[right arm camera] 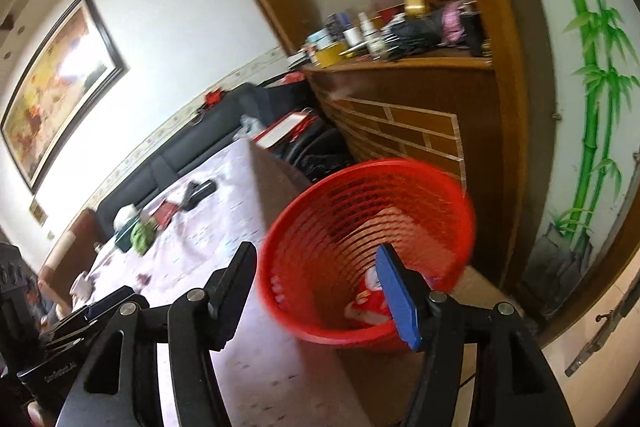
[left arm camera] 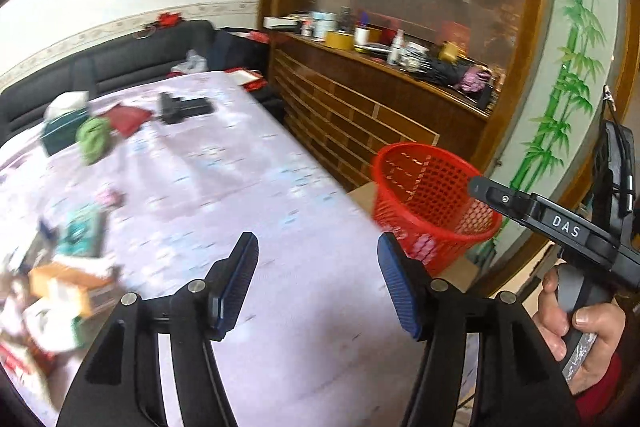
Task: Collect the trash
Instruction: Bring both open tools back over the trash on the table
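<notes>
- Red mesh basket (right arm camera: 368,251), round, perforated plastic, is seen standing off the table's edge; red-and-white trash (right arm camera: 368,301) is already lying at its bottom.
- Right gripper (right arm camera: 316,291) is held over the basket, jaws parted about halfway, nothing between them.
- Left gripper (left arm camera: 318,283) is held over the table (left arm camera: 240,163), jaws likewise half open and empty.
- Step judged: a drop is done, next pickup is pending.
- Remaining litter is piled at the table's near left: cardboard boxes (left arm camera: 60,287), teal packet (left arm camera: 80,231); blurred.
- Crumpled green wrapper (left arm camera: 94,141) is seen further back.
- Next move calls for a reach to that pile and jaws closed on one piece.
- Tablecloth is smooth, pale, patterned.
</notes>
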### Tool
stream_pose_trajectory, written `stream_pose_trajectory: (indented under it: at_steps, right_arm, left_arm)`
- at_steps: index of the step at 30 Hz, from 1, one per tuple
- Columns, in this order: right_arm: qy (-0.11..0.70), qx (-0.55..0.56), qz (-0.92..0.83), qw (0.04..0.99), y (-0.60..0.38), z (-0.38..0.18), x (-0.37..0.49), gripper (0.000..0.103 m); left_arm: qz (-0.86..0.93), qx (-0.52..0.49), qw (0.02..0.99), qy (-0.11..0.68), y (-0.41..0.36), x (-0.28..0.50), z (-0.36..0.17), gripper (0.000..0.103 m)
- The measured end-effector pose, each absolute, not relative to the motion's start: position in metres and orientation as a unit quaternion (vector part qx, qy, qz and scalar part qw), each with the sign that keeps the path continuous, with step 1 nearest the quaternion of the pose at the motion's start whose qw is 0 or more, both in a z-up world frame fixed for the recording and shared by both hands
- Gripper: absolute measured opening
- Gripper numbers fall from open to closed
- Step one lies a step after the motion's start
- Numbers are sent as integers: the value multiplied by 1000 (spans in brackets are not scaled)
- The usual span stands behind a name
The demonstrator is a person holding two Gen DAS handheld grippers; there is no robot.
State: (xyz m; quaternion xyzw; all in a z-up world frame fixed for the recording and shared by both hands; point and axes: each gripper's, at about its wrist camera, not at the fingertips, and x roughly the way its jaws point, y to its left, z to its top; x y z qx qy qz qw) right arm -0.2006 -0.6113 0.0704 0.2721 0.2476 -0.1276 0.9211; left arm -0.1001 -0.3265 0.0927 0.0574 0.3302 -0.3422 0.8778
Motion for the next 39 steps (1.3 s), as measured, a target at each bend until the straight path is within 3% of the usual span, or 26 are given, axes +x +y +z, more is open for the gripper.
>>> stream_pose_trajectory:
  at_steps: [15, 23, 28, 39]
  right_arm:
    - [303, 201, 9, 932, -459, 67, -147, 66]
    - [340, 170, 76, 922, -384, 61, -121, 66]
    - [353, 149, 103, 918, -351, 55, -115, 68]
    - [364, 126, 105, 917, -338, 50, -116, 69]
  left_arm:
    - [-220, -43, 909, 350, -129, -95, 79, 64]
    - [-115, -128, 901, 397, -28, -92, 45, 64]
    - [-104, -194, 877, 428, -5, -76, 23, 65]
    - [-85, -198, 870, 444, -16, -23, 11, 70]
